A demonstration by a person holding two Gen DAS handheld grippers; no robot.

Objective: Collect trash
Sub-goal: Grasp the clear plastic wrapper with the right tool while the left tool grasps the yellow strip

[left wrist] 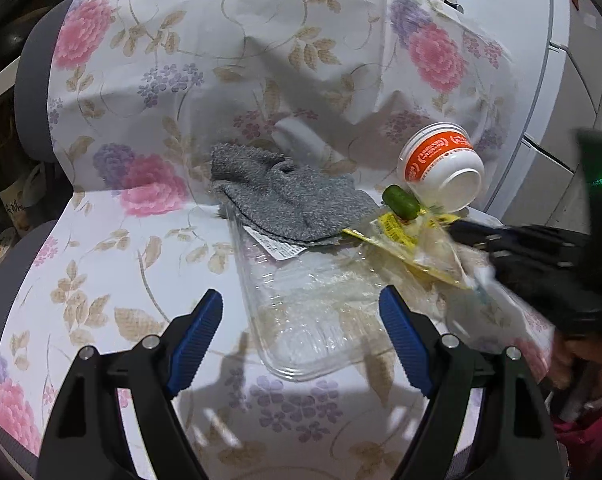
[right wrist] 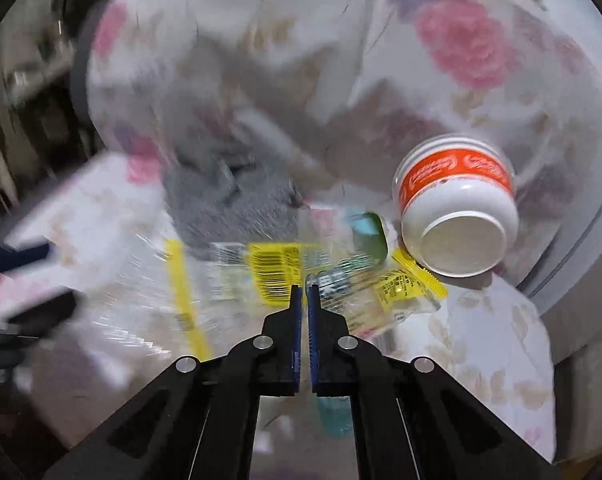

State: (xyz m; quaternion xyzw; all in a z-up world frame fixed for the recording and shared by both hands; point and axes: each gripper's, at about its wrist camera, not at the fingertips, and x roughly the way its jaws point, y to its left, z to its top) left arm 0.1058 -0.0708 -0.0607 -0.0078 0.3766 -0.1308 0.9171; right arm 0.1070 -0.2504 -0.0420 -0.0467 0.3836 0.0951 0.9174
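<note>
A clear plastic wrapper with yellow print (right wrist: 277, 268) lies crumpled on the floral cover, and my right gripper (right wrist: 305, 288) is shut on its edge. From the left wrist view the same wrapper (left wrist: 421, 244) leads to the right gripper (left wrist: 465, 232) at the right. A white cup with an orange band (left wrist: 441, 168) (right wrist: 457, 216) lies on its side behind it, next to a small green object (left wrist: 401, 202) (right wrist: 371, 236). My left gripper (left wrist: 301, 296) stands open above a clear plastic tray (left wrist: 313, 344), touching nothing.
A grey knitted cloth (left wrist: 285, 196) lies partly on the tray's far end. The floral cover (left wrist: 141, 240) drapes a seat with grey edges. A white appliance (left wrist: 561, 80) stands at the right. A person's hand and red sleeve (left wrist: 589, 400) are at lower right.
</note>
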